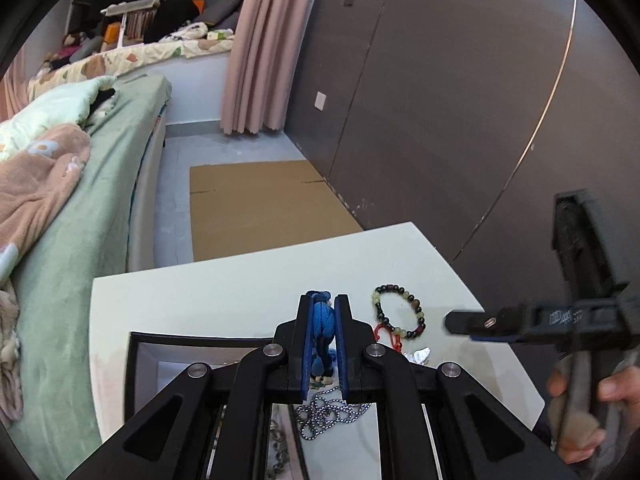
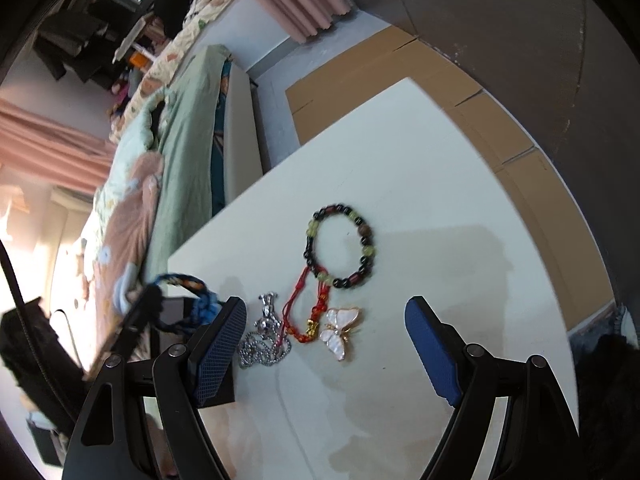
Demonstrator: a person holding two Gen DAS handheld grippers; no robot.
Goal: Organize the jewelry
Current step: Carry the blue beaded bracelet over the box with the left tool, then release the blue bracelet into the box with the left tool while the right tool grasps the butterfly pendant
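blue braided bracelet [image 1: 322, 322] in left tool [image 1: 323, 308]

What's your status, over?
Left gripper shut on blue braided bracelet, above the black box. Right gripper open, empty. Beaded bracelet, red cord, butterfly brooch, chain on table. Nothing blocking.

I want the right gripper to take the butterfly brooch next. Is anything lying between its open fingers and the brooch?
Nothing visible blocks it. The butterfly brooch lies on bare table ahead of the open right gripper, with the red cord bracelet touching its left side.
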